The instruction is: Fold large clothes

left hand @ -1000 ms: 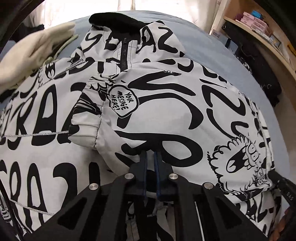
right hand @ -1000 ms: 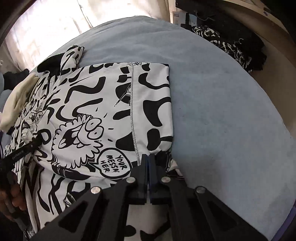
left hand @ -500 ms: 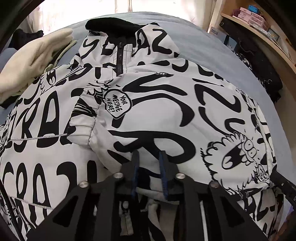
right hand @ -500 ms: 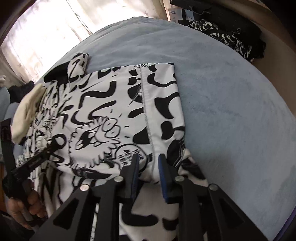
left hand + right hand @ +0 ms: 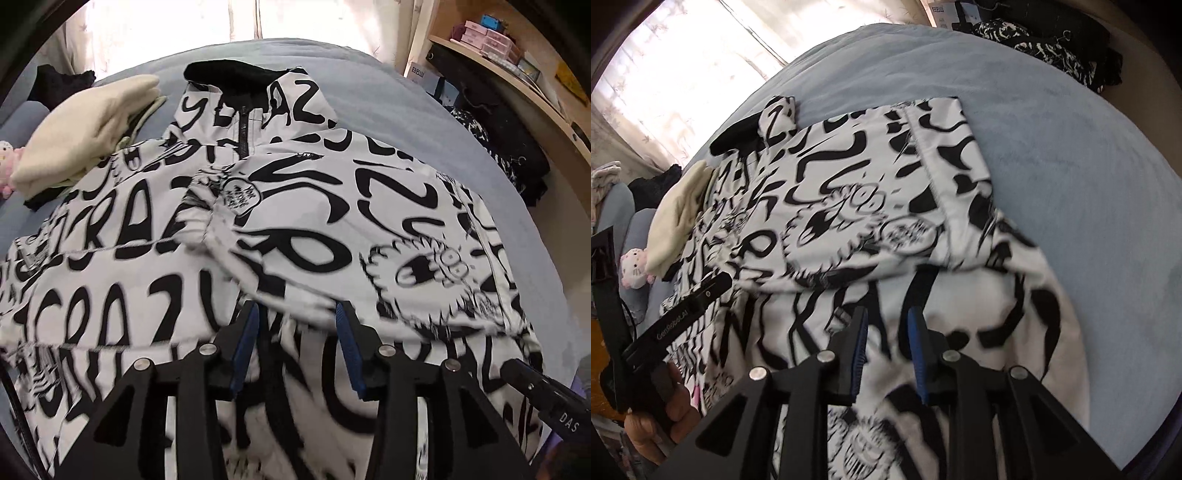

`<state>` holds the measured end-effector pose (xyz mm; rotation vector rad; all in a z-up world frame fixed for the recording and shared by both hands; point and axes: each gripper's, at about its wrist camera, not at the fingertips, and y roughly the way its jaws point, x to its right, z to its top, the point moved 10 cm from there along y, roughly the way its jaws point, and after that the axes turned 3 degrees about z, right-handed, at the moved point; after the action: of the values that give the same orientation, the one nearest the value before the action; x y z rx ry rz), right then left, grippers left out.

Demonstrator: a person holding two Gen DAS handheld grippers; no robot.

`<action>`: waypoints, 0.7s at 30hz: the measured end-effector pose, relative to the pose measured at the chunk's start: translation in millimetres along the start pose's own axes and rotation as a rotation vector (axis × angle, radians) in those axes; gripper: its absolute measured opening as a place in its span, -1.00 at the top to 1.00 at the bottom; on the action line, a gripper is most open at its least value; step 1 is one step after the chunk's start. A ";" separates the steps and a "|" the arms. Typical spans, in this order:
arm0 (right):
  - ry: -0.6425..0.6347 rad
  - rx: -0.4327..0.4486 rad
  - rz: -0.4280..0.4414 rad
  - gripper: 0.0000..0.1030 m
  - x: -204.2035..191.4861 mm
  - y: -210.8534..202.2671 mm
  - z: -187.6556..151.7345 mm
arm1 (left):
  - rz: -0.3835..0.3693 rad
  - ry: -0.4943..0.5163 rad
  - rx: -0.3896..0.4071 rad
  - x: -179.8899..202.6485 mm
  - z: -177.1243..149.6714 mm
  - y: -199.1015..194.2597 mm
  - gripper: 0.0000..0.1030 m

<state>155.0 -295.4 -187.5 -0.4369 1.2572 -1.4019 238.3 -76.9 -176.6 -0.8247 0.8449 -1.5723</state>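
A white jacket with black graffiti print lies spread on a blue-grey bed, black collar at the far end. One sleeve is folded across its front, cuff near the middle. My left gripper is open and empty, just in front of the folded sleeve's near edge. In the right wrist view the jacket shows the folded sleeve lying over the body. My right gripper is open and empty above the lower body of the jacket. The left gripper's body shows at the left.
A folded cream garment lies at the jacket's far left, with a pink plush toy beside it. Dark clothes are piled at the right under a wooden shelf with boxes. Bare bed surface lies to the right.
Both grippers have opened and let go of the folded sleeve, then pulled back toward me. The sleeve now lies flat across the jacket.
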 end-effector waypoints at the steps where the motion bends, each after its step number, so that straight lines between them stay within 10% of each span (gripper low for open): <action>1: 0.000 -0.003 0.009 0.57 -3.4 -1.8 -4.1 | 0.006 0.003 -0.002 -1.8 -5.2 -6.8 0.18; 21: -0.213 0.007 0.094 0.56 -118.8 -39.9 -72.7 | 0.074 -0.122 0.063 -113.7 -75.1 -125.8 0.02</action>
<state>109.5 -168.8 -133.7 -0.5021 1.0851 -1.2451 128.3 58.4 -113.4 -0.8266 0.7261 -1.4612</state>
